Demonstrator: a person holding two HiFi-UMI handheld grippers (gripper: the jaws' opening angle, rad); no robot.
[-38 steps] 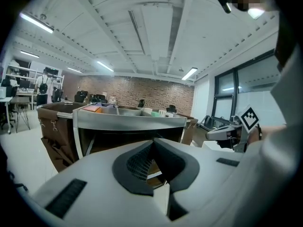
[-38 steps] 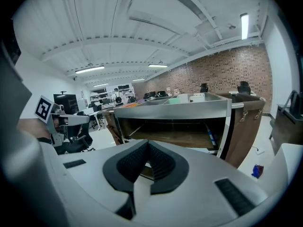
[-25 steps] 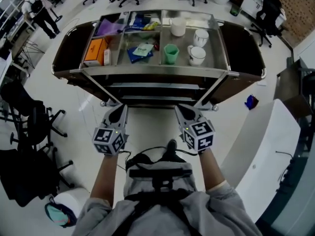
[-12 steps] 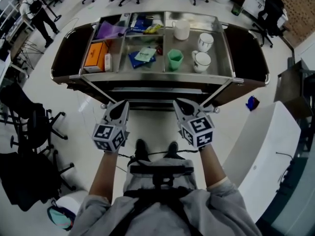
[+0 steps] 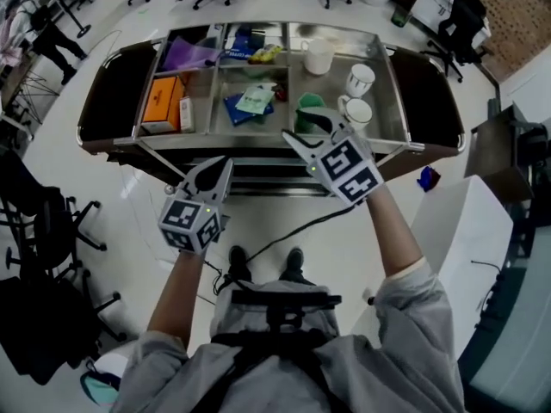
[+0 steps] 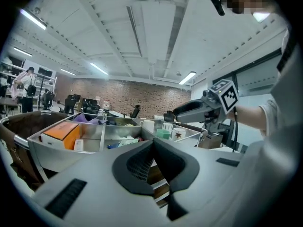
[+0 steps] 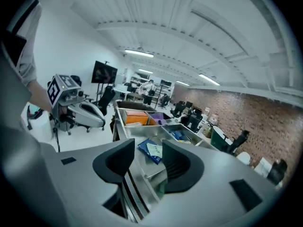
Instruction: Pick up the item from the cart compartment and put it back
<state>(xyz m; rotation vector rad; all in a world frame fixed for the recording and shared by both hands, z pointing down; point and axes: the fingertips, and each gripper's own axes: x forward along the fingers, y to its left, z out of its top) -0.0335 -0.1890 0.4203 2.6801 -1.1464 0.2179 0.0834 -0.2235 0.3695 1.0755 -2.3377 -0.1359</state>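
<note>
The steel cart top [image 5: 258, 142] is split into compartments. The right one holds a green cup [image 5: 303, 103] and three white mugs [image 5: 361, 79]. My right gripper [image 5: 295, 124] hovers over the cart's front rim just before the green cup and partly covers it. Its jaws are opening, with nothing between them in the right gripper view [image 7: 147, 151]. My left gripper [image 5: 220, 167] stays lower, in front of the cart, with its jaws shut and empty [image 6: 153, 144]. A blue packet [image 5: 250, 103] lies in the middle compartment, and an orange box [image 5: 162, 103] in the left one.
A purple bag [image 5: 189, 54] and more packets fill the far compartments. Dark curved wings [image 5: 108, 101] flank the cart top. Office chairs [image 5: 52, 222] stand to the left, and a white table [image 5: 465, 256] is at the right. A person [image 5: 43, 33] stands at far left.
My right gripper has risen and gone forward over the cart's front rim toward the green cup, and its jaws have parted. The left gripper has hardly moved.
</note>
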